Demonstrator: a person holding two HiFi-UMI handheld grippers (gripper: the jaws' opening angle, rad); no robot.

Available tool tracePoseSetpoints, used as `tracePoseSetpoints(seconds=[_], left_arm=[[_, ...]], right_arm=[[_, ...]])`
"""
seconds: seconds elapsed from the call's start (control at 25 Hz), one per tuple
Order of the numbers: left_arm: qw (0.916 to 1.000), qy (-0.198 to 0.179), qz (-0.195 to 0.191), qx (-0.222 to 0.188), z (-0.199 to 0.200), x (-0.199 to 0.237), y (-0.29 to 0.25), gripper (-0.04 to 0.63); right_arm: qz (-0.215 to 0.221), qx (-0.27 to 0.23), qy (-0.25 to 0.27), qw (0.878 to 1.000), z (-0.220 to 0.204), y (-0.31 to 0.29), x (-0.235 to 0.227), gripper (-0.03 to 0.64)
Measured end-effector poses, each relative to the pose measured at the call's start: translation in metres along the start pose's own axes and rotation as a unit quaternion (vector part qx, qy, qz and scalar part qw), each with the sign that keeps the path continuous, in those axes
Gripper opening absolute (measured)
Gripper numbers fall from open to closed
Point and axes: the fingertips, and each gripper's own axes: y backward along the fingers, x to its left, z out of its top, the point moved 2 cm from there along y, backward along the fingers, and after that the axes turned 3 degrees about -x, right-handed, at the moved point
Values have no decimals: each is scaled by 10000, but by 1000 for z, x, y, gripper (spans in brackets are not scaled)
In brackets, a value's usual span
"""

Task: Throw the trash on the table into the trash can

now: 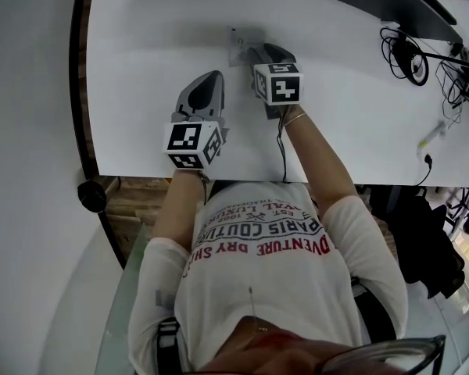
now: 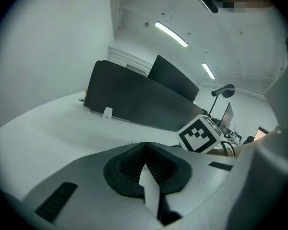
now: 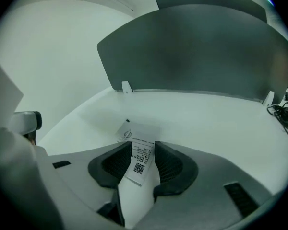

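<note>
Right now, in the head view, you have both tools low over the white table (image 1: pixel 141 53). The left gripper (image 1: pixel 213 77) is nearer your body. The right gripper (image 1: pixel 254 51) reaches further out, its tips just at a small receipt (image 1: pixel 241 42) lying flat on the table. No trash can shows in this view or the others.

In the left gripper view, your claw's tips are pressed together. A pale strip shows behind the pads; I cannot tell whether it is paper or the table seen through the gap.

In the right gripper view, the jaws stand spread with the receipt between them, printed code facing up. Its far end reaches past the tips toward the dark divider panel (image 3: pixel 192 56). The pads flank it and do not appear to press on it.

So I judge the step in hand to be picking up this receipt. It is a thin sheet on a smooth top, so set a pad edge against it and close until it buckles into the pinch. Then lift it and find the bin.
</note>
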Motion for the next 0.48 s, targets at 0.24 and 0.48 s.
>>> tracePoseSetpoints(seconds=[0.24,0.48], left_arm=[[9999,28,24,127,-8,4,-2,23],[9998,101,63,142,-10,5,1,23]], right_arm=[[-292,165,338,9989,-3,-3,-2,123],[-177,255,587,9978,-5,-1,0,29]])
